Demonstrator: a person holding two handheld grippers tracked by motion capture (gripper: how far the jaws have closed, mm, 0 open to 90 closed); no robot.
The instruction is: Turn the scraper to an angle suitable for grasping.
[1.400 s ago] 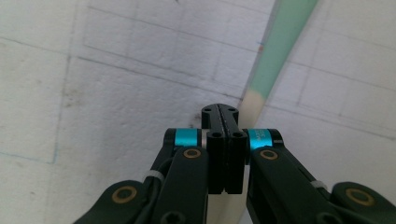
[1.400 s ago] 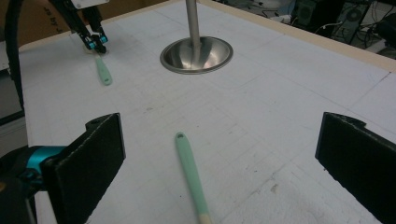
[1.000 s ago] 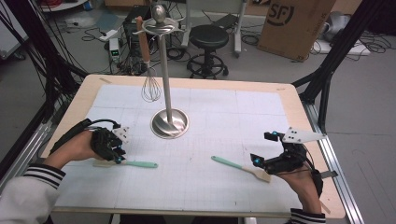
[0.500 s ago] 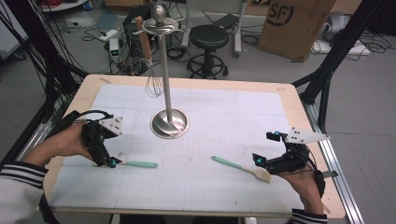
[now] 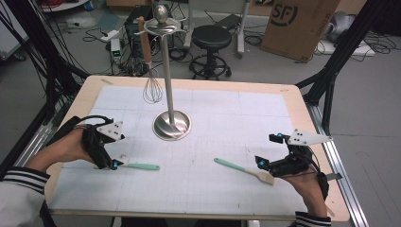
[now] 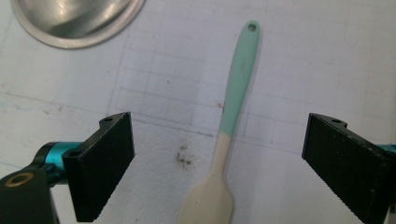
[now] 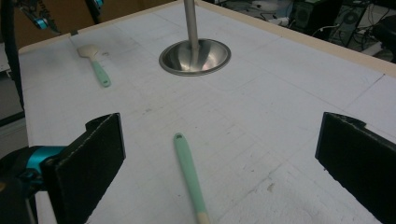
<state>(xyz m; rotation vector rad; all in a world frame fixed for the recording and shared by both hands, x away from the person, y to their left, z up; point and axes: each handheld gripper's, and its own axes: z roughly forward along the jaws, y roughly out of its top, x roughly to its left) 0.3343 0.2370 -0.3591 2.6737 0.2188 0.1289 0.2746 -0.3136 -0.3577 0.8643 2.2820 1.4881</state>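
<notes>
Left gripper (image 5: 112, 164): jaws just opened wide, straddling mint-handled cream-headed silicone spatula (image 6: 232, 121) near table's (image 5: 198, 84) left edge; right gripper (image 5: 263, 164): released.

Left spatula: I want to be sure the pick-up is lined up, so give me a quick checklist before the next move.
1. Left gripper jaws wide, having just been opening: ok.
2. Left spatula lies between the jaws, pads not touching it: ok.
3. Spatula flat on the table, handle pointing away: ok.
4. Stand base well off the jaws: ok.
5. Right gripper open over the right spatula: ok.
6. Whisk hangs on the stand, out of the way: ok.
</notes>
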